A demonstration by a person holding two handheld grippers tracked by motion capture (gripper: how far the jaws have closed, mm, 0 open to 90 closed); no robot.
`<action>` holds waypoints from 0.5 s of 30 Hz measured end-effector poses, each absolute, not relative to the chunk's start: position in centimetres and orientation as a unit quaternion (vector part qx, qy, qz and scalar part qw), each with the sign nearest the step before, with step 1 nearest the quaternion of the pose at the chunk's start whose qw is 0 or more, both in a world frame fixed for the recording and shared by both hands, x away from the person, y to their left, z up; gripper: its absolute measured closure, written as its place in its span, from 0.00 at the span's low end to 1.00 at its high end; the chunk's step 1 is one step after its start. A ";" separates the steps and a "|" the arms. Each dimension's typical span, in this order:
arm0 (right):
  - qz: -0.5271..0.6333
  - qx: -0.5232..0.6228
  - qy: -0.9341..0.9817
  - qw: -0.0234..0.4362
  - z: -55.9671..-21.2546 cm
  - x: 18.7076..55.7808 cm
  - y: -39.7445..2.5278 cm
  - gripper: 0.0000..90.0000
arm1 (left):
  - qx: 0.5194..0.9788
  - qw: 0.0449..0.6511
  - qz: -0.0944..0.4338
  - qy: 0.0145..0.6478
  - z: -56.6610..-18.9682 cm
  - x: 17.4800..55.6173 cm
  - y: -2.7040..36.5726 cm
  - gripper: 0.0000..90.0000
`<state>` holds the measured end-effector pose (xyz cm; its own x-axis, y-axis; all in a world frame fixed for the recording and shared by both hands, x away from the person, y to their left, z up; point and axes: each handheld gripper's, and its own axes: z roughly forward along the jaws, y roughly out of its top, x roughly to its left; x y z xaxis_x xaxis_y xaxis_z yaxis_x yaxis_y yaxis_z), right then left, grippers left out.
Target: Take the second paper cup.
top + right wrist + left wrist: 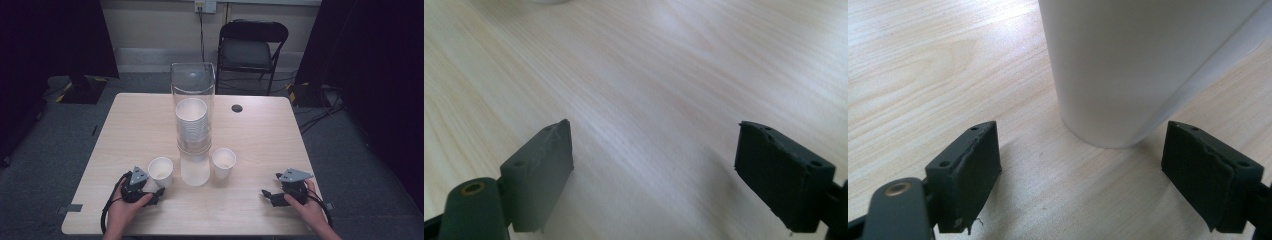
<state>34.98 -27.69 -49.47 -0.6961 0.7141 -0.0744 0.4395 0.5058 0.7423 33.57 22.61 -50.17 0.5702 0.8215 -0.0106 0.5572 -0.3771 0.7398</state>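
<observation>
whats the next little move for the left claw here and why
Probably ease the left claw forward a touch so its jaws come either side of the white paper cup, then close. In the left gripper view the jaws stand open with the cup's base just ahead of them, not yet between. The high view shows the cup upright right beside that claw.

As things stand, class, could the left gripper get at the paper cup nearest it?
Probably yes: the left gripper is open, and the paper cup stands upright just ahead of its jaws with bare table between.
</observation>
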 end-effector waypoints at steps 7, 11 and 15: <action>0.367 0.353 0.842 0.178 -49.9 34.7 -28.9 0.16 | 0.809 0.360 0.184 0.426 -50.2 33.6 22.6 0.17; 0.366 0.363 0.841 0.166 -50.0 34.8 -29.1 0.16 | 0.809 0.361 0.184 0.426 -50.2 33.6 22.6 0.17; 0.366 0.363 0.841 0.166 -50.0 34.8 -29.1 0.16 | 0.810 0.360 0.184 0.425 -50.2 33.6 22.6 0.17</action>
<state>34.76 -29.11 -50.00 -0.6820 0.7312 -0.0140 0.4883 0.4695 0.7356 33.56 22.62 -50.16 0.5711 0.8208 -0.0087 0.5566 -0.3794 0.7391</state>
